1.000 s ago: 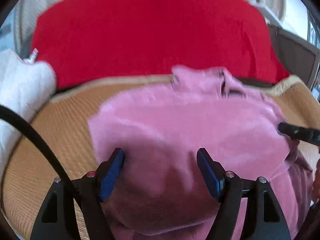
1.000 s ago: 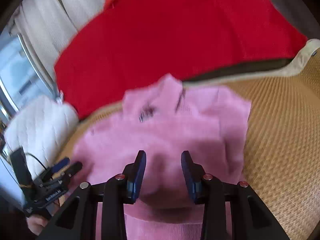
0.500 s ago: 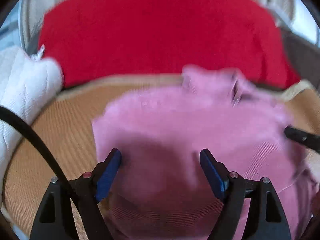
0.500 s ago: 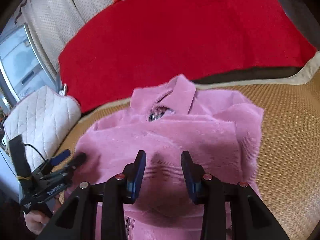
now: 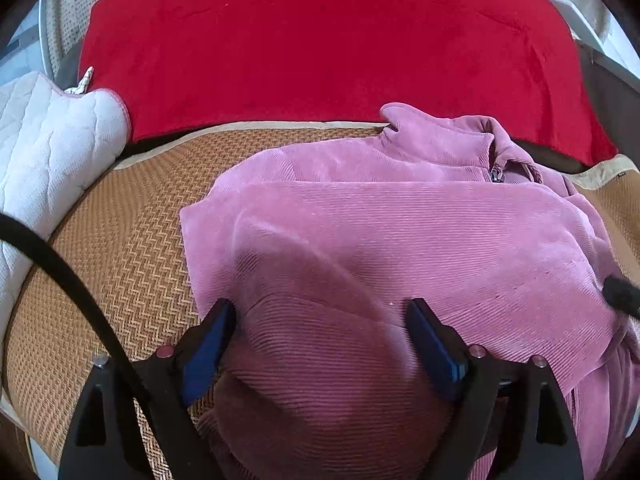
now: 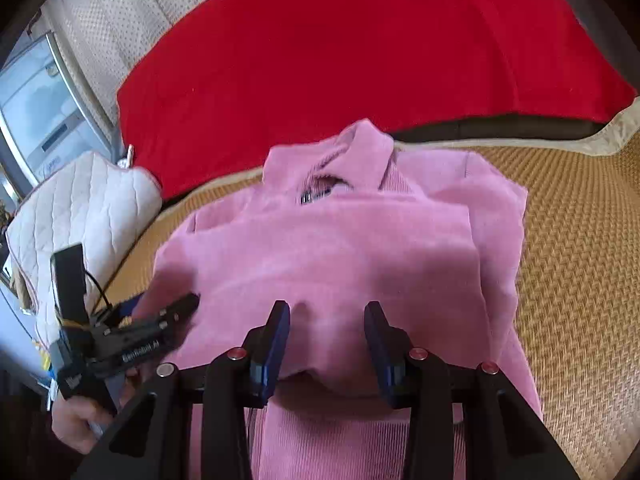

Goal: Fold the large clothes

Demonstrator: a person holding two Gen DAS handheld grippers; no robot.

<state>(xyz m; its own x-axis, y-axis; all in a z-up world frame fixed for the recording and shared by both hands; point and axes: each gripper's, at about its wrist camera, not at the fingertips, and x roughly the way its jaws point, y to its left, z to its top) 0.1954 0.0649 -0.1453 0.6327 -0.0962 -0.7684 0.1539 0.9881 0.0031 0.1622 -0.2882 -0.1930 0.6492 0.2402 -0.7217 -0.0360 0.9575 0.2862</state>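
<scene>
Your pink jacket (image 5: 400, 240) lies on the woven tan mat (image 5: 132, 248). It is folded over itself, and its collar (image 6: 360, 152) points to the far side, near the big red blanket (image 5: 320, 40). A small zipper pull (image 5: 497, 176) shows at the collar.

Your left gripper (image 5: 322, 332) is low over the near part of the jacket. Its blue fingers (image 5: 208, 344) are spread wide, and a hump of pink cloth bulges up between them. They are not pinching it.

Your right gripper (image 6: 326, 336) is over the near edge of the jacket too. Its fingers (image 6: 276, 340) are open, but closer together than the left ones. A fold of cloth sits in the gap, and you cannot tell if it touches the pads.

A white quilted cushion (image 5: 44, 148) rests at the left side of the mat. In the right wrist view you can see your left hand (image 6: 80, 416) holding the other gripper by the jacket's left edge.
</scene>
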